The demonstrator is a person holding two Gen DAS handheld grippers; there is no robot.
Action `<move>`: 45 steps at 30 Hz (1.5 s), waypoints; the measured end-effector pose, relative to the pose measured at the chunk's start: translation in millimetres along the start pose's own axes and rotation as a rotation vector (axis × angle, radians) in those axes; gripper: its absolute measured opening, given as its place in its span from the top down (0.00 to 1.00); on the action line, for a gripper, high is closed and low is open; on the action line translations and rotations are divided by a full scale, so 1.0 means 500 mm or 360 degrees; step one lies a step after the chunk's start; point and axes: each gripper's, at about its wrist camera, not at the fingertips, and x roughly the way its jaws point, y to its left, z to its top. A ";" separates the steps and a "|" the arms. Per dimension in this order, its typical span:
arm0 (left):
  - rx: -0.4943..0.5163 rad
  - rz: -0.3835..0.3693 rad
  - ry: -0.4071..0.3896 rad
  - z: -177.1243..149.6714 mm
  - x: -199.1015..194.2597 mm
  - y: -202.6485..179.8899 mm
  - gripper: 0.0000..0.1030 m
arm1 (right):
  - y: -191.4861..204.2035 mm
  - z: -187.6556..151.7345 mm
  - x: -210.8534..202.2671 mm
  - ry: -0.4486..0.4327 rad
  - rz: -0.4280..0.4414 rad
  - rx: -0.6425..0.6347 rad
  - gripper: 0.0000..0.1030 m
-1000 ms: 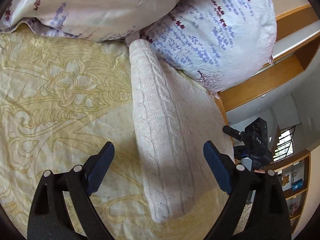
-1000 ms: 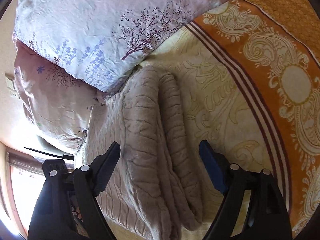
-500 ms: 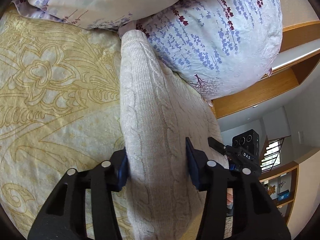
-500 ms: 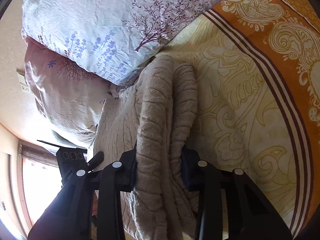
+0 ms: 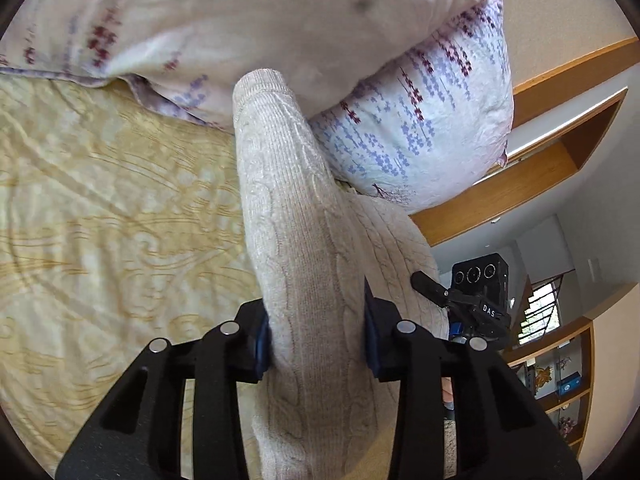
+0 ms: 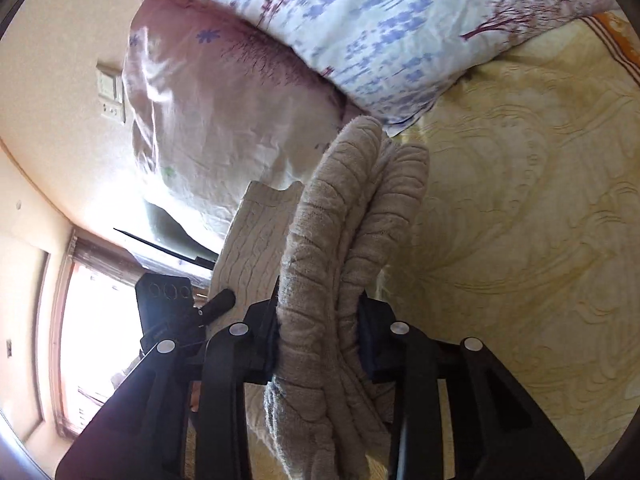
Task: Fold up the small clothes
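Both sets of fingers closing on the soft cable-knit sweater (image 5: 304, 280): left gripper (image 5: 316, 344) pinches one thick fold, right gripper (image 6: 318, 332) bunched layers. Light, floppy; grip folded edges.

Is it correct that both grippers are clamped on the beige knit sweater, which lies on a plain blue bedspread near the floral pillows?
Not quite: the bedspread is yellow with an ornamental pattern, as the left wrist view shows. The left gripper and right gripper are closing on the beige knit sweater near the floral pillows.
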 end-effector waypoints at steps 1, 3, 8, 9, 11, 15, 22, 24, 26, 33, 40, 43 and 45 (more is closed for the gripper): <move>-0.0003 0.0040 -0.0011 0.000 -0.017 0.015 0.65 | 0.004 -0.009 0.021 0.0021 -0.0006 -0.0015 0.69; -0.0018 0.0139 0.0004 0.000 -0.028 0.048 0.64 | 0.001 -0.026 0.065 0.0068 -0.0056 -0.0016 0.69; -0.0147 0.0133 -0.0004 -0.011 -0.021 0.127 0.55 | -0.018 -0.044 0.084 0.0038 -0.0239 -0.0022 0.63; -0.0123 0.0165 -0.0019 -0.010 -0.023 0.120 0.53 | -0.013 -0.046 0.079 0.0039 -0.0278 -0.0048 0.61; -0.0024 0.0293 -0.0100 -0.011 -0.042 0.093 0.50 | 0.005 -0.046 0.055 -0.0027 -0.0353 -0.0106 0.55; 0.0280 0.0519 -0.0371 -0.027 -0.090 0.007 0.39 | 0.031 -0.029 -0.008 -0.0262 -0.0391 -0.0205 0.55; 0.0637 0.0719 -0.0276 -0.070 -0.010 -0.112 0.28 | 0.032 -0.029 0.061 -0.0120 -0.0438 -0.0252 0.83; 0.0698 0.0848 -0.0249 -0.079 0.020 -0.120 0.25 | 0.031 -0.035 0.060 -0.0151 -0.0486 -0.0285 0.87; 0.0743 0.0939 -0.0239 -0.091 0.037 -0.119 0.23 | 0.031 -0.031 0.057 -0.0188 -0.0500 -0.0282 0.90; 0.0856 0.1065 -0.0220 -0.111 0.068 -0.125 0.14 | 0.025 -0.007 0.070 -0.0217 -0.0702 -0.0300 0.91; 0.0883 0.1110 -0.0207 -0.114 0.086 -0.129 0.06 | 0.010 -0.004 0.070 -0.0189 -0.0710 -0.0280 0.90; 0.0849 0.1064 -0.0255 -0.118 0.049 -0.133 0.02 | 0.046 -0.026 0.035 -0.0245 -0.0721 -0.0363 0.77; 0.0840 0.1008 -0.0313 -0.124 0.011 -0.133 0.02 | 0.078 -0.054 0.005 -0.0322 -0.0712 -0.0465 0.69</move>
